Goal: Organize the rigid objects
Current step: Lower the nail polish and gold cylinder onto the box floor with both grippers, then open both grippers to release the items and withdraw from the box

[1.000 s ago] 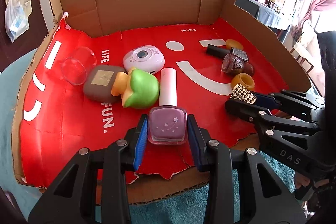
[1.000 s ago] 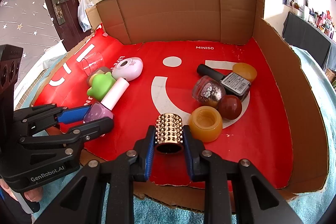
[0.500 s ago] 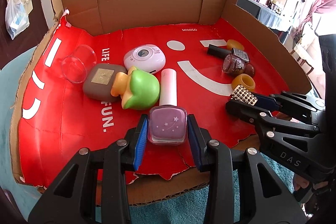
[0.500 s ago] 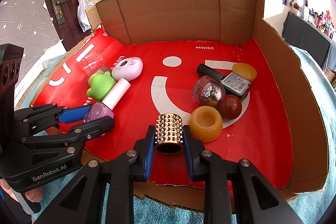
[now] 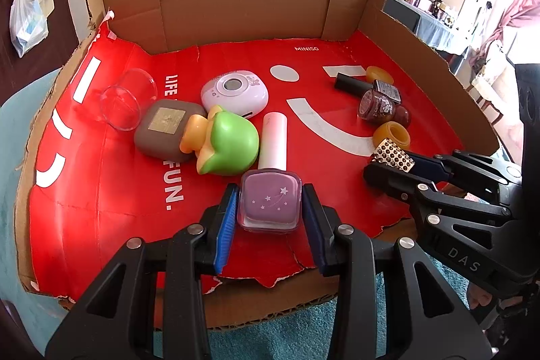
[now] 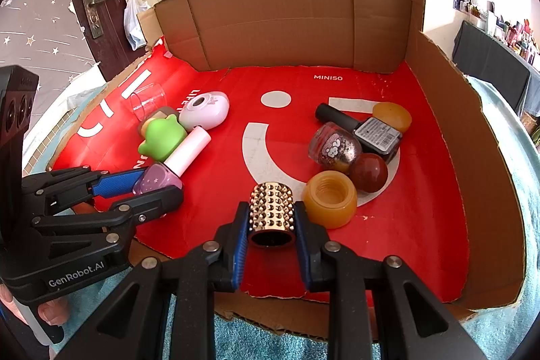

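Note:
My left gripper (image 5: 269,206) is shut on a purple nail polish bottle (image 5: 270,199) with a pale pink cap, at the front of the red-lined cardboard tray (image 5: 101,191). The bottle also shows in the right wrist view (image 6: 158,179). My right gripper (image 6: 271,221) is shut on a gold studded cylinder (image 6: 271,210), which also shows in the left wrist view (image 5: 393,155). Both grippers sit side by side near the tray's torn front edge.
On the left lie a green frog toy (image 5: 233,144), a brown case (image 5: 165,129), a white round device (image 5: 234,91) and a clear cup (image 5: 125,102). On the right lie an amber jar (image 6: 330,198), dark polish bottles (image 6: 371,134) and a brown ball (image 6: 368,172). Cardboard walls (image 6: 287,19) stand behind and right.
The left wrist view has shifted slightly, with the scene sitting a little higher and closer. Both grips are unchanged, and the objects in the tray have not moved.

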Motion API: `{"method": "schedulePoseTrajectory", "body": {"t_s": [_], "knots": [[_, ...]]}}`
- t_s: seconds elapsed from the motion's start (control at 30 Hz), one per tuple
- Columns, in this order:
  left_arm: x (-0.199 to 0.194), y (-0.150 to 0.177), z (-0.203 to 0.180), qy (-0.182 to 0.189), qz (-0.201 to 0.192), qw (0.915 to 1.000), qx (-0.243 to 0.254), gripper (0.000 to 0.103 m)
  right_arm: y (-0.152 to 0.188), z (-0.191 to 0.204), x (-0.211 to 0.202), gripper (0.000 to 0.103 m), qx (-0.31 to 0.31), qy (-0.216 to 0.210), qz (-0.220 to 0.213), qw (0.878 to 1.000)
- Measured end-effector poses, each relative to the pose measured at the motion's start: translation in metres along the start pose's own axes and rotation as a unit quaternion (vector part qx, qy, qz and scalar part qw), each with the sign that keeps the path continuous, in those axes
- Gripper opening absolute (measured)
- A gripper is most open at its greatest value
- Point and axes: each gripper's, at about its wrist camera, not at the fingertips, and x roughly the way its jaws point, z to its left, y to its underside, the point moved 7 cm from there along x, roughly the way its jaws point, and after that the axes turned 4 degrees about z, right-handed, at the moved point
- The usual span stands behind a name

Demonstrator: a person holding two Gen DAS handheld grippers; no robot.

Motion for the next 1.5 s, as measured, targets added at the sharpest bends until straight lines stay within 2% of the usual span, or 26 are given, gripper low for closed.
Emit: {"method": "schedulePoseTrajectory", "body": {"t_s": [0.17,0.27,0.33,0.47,0.6,0.77,0.83,0.97,1.1,1.2,1.3,1.5], "knots": [[-0.01,0.0,-0.002,0.001,-0.009,1.0,-0.003,0.036,-0.001,0.002,-0.004,0.032,-0.001,-0.002,-0.003,1.0],[-0.021,-0.002,-0.001,0.002,-0.022,0.9997,-0.009,0.037,-0.002,0.003,-0.012,0.041,-0.003,-0.001,-0.012,1.0],[-0.028,-0.002,0.001,-0.002,-0.031,0.9994,-0.014,0.047,-0.003,0.004,-0.017,0.044,-0.005,0.001,-0.018,1.0],[-0.039,0.0,0.005,-0.016,-0.045,0.9986,-0.024,0.048,-0.002,0.004,-0.028,0.045,-0.005,0.005,-0.03,1.0],[-0.05,0.002,0.008,-0.03,-0.062,0.9971,-0.032,0.05,0.0,0.003,-0.042,0.052,-0.002,0.013,-0.046,0.999],[-0.063,0.008,0.006,-0.052,-0.088,0.9943,-0.031,0.064,0.004,0.003,-0.058,0.063,0.002,0.029,-0.069,0.997],[-0.066,0.01,0.004,-0.064,-0.096,0.9929,-0.027,0.074,0.006,0.002,-0.064,0.069,0.008,0.036,-0.08,0.996],[-0.07,0.014,0.005,-0.081,-0.111,0.9901,-0.027,0.078,0.012,-0.001,-0.074,0.08,0.021,0.052,-0.102,0.993],[-0.072,0.016,0.012,-0.103,-0.125,0.9863,-0.033,0.093,0.018,-0.004,-0.081,0.085,0.03,0.074,-0.123,0.989],[-0.07,0.019,0.015,-0.11,-0.13,0.9847,-0.036,0.094,0.021,-0.007,-0.085,0.091,0.036,0.092,-0.137,0.986],[-0.064,0.022,0.019,-0.112,-0.131,0.9841,-0.041,0.099,0.024,-0.009,-0.086,0.091,0.039,0.105,-0.144,0.983],[-0.054,0.025,0.025,-0.094,-0.122,0.9864,-0.057,0.099,0.027,-0.01,-0.081,0.095,0.039,0.12,-0.142,0.982]]}}
